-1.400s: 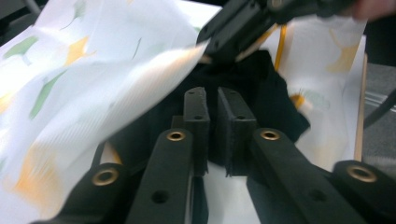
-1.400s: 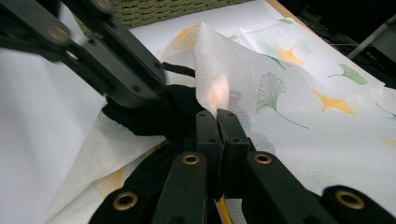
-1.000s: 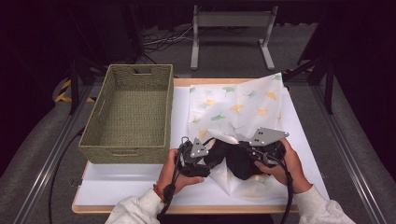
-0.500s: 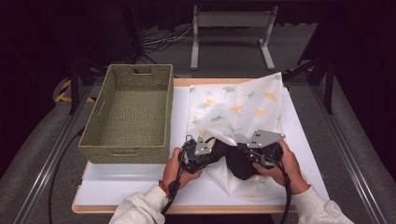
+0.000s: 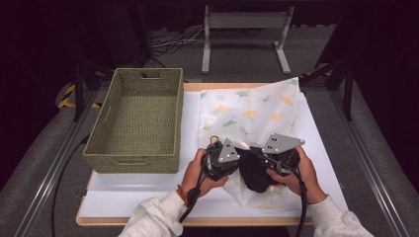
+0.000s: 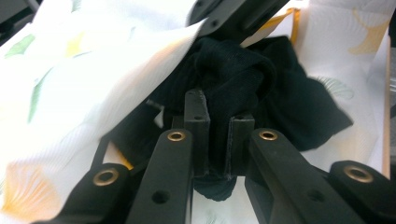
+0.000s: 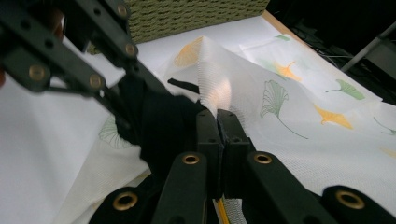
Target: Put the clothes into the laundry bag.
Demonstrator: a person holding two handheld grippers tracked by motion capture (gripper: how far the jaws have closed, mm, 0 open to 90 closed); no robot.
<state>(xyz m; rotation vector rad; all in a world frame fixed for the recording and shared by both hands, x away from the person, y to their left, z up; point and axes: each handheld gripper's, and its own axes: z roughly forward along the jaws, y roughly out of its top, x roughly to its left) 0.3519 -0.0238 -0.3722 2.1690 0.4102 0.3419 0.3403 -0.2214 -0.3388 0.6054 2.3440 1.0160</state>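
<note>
Item: one black garment, gripped from both sides over one leaf-printed mesh bag, right of the basket.

High view: one woven basket [image 5: 136, 121] on the table [image 5: 128, 190]; right of it the mesh bag [image 5: 252, 111], and on its near end the black garment [image 5: 254, 170], bunched between left tool [image 5: 236, 160] and right tool [image 5: 259, 160], both about equally near.
Left gripper view: left tool [image 6: 218, 135] has just been closing and now pinches a fold of the garment [image 6: 261, 88], which bulks straight ahead.
Right gripper view: right tool [image 7: 217, 122] clenched on the bag's edge [image 7: 219, 88]; garment [image 7: 161, 126] touching at its left.
</note>
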